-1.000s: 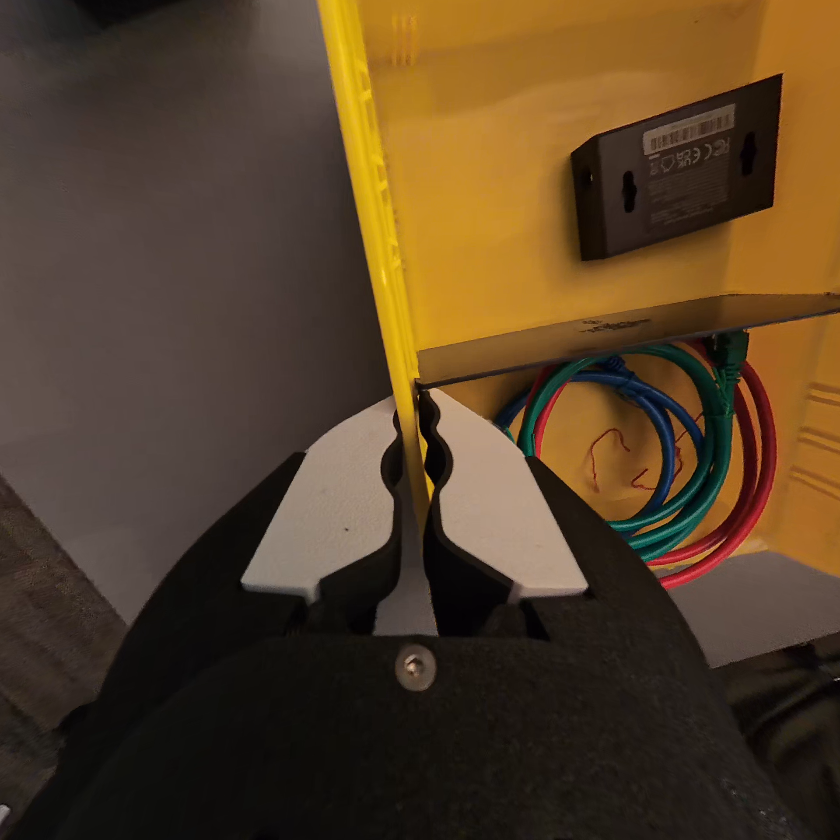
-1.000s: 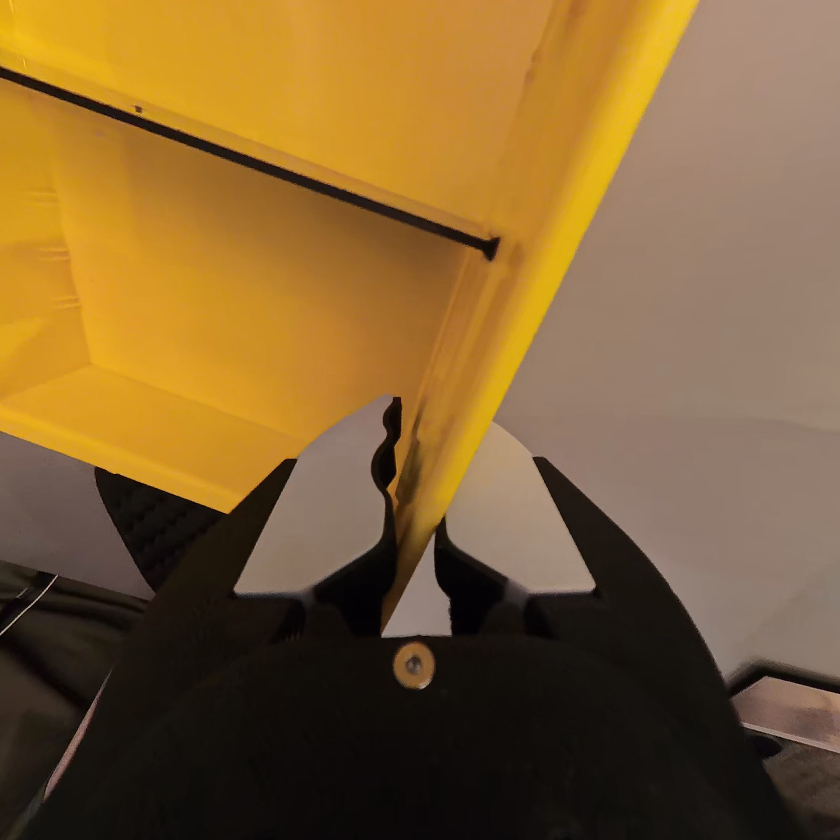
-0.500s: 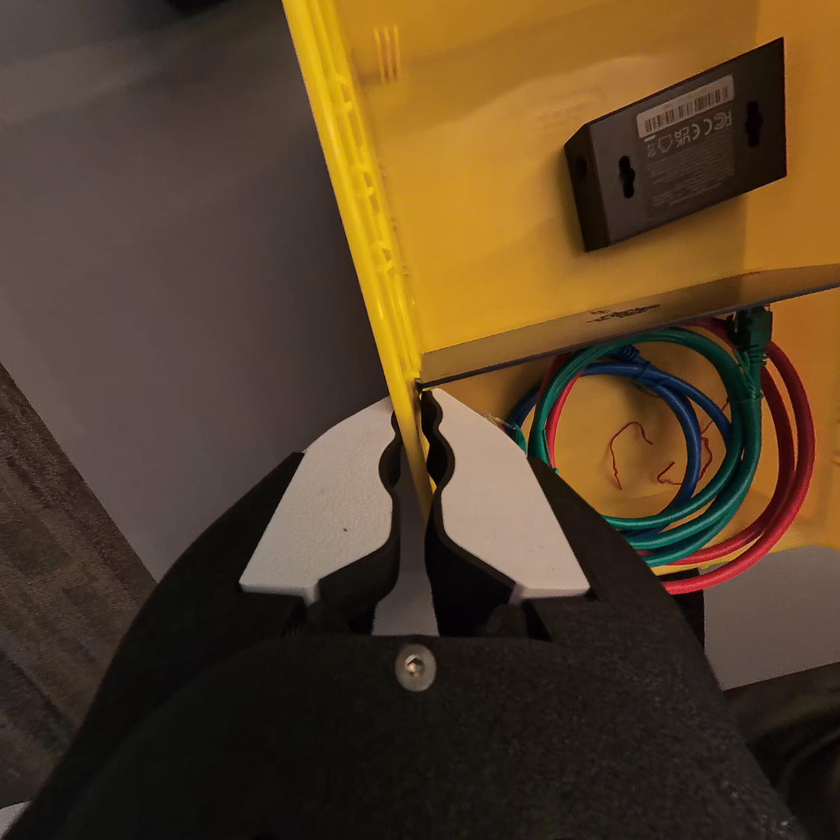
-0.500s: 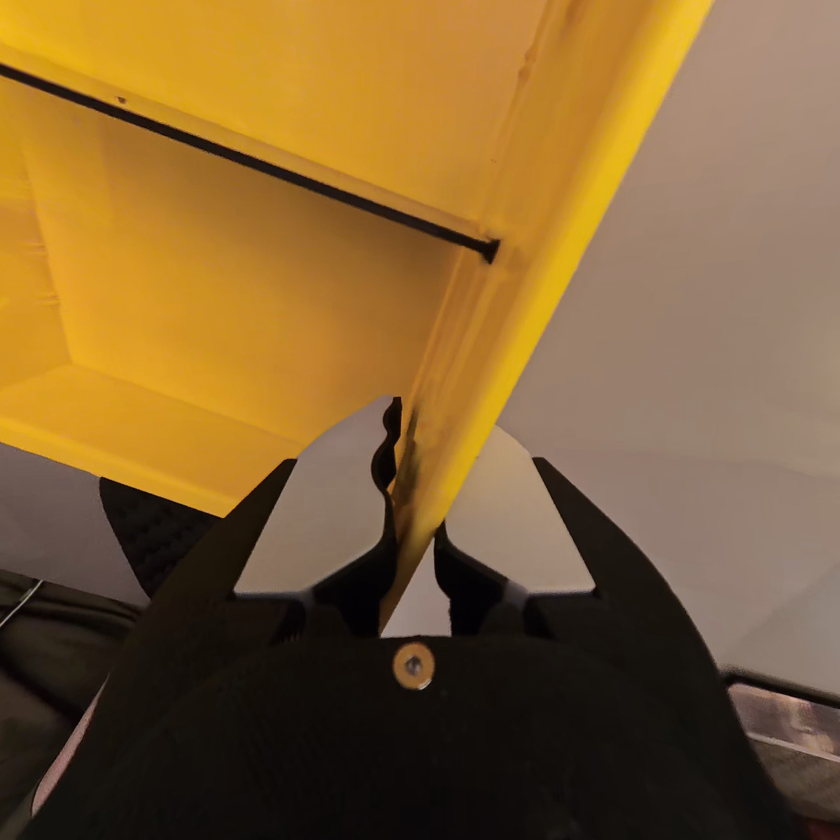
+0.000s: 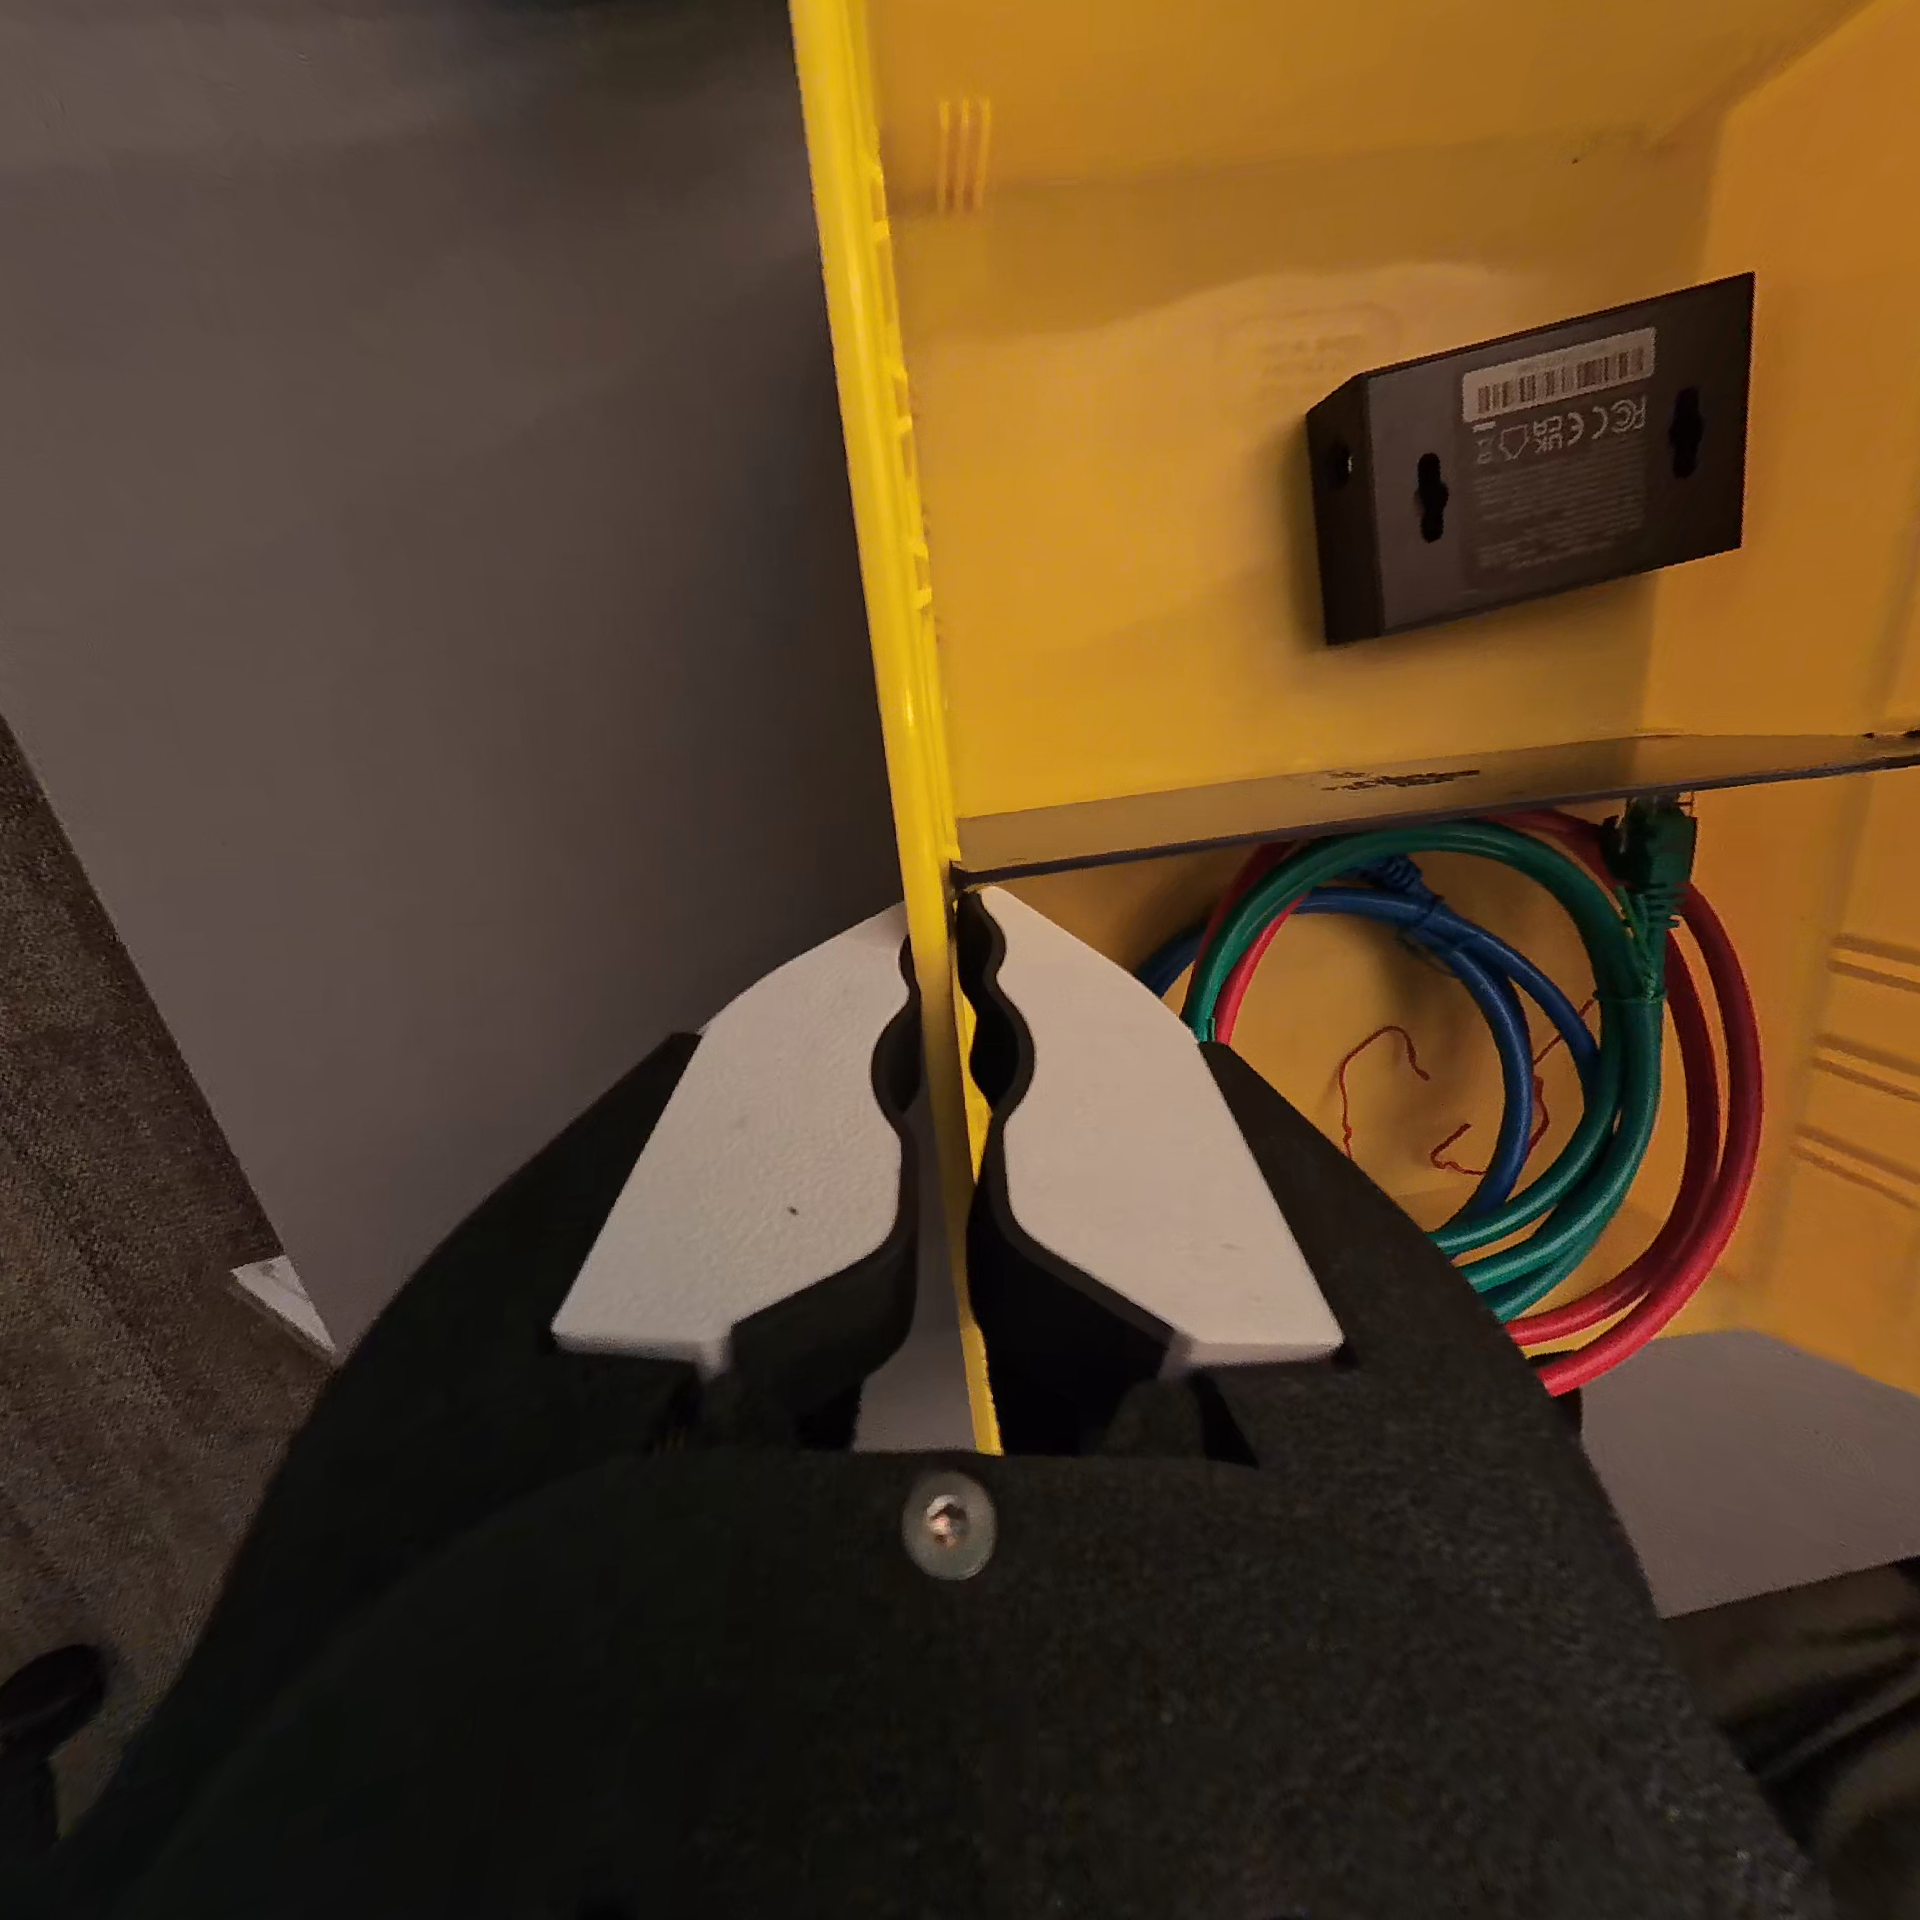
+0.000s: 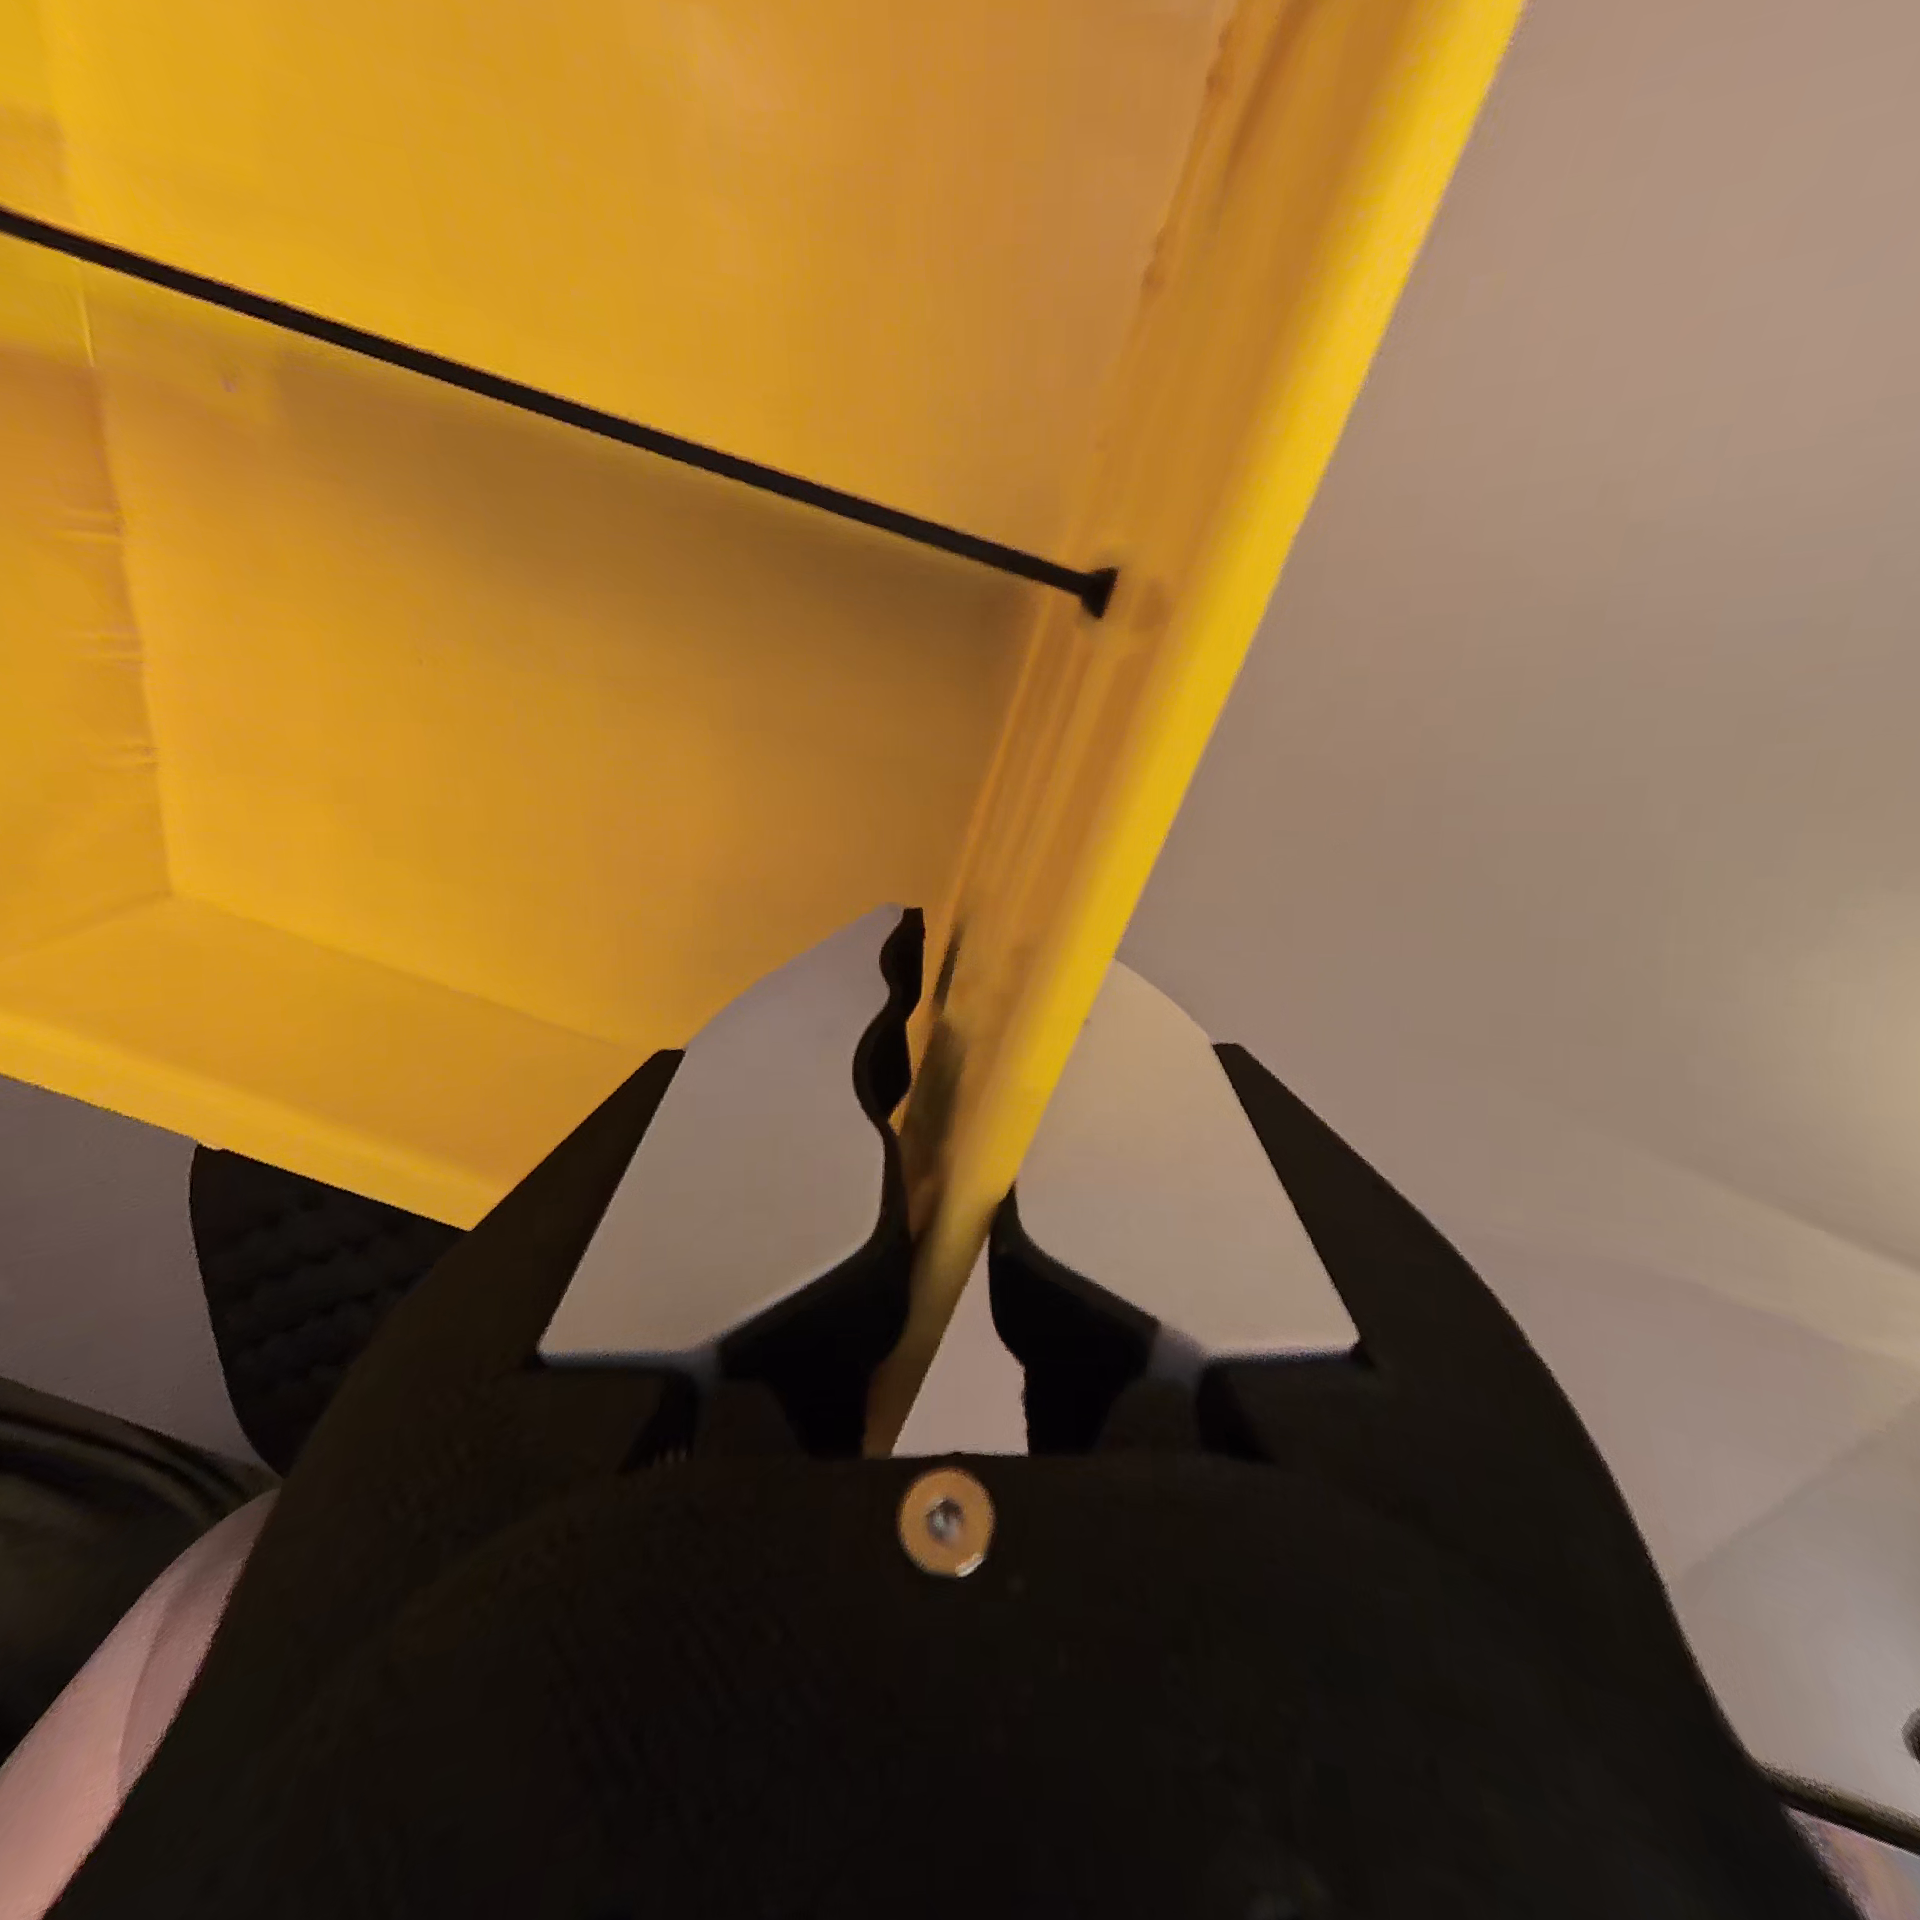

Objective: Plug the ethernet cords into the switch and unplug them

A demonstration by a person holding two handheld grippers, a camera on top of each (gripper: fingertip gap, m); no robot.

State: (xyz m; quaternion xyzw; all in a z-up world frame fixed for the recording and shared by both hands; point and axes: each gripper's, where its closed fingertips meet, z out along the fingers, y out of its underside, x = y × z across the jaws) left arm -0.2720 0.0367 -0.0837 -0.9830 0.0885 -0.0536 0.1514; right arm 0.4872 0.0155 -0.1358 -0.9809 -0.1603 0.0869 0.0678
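Note:
A yellow bin (image 5: 1091,520) lies tilted, with its open side facing me, and a black divider (image 5: 1351,800) crosses it. A black switch (image 5: 1538,468) lies label side out in the far compartment. Coiled blue (image 5: 1496,997), green (image 5: 1621,1091) and red (image 5: 1725,1091) ethernet cords lie in the near compartment. My left gripper (image 5: 940,914) is shut on the bin's left wall (image 5: 883,520). My right gripper (image 6: 997,966) is shut on the bin's right wall (image 6: 1247,520). The divider (image 6: 520,400) shows edge-on there. The switch and the cords are out of the right wrist view.
A grey table top (image 5: 416,623) lies left of the bin, with carpet floor (image 5: 104,1143) beyond its edge. A loose red twist tie (image 5: 1382,1070) lies among the cords. A black textured object (image 6: 281,1247) sits below the bin's near edge. A pale surface (image 6: 1610,727) lies right of the bin. Tip to tip, the grippers are about 75 cm apart.
Both grippers stay shut on the bin walls. The bin has swung in the views. In the left view its wall stands more upright and more carpet shows at the left.

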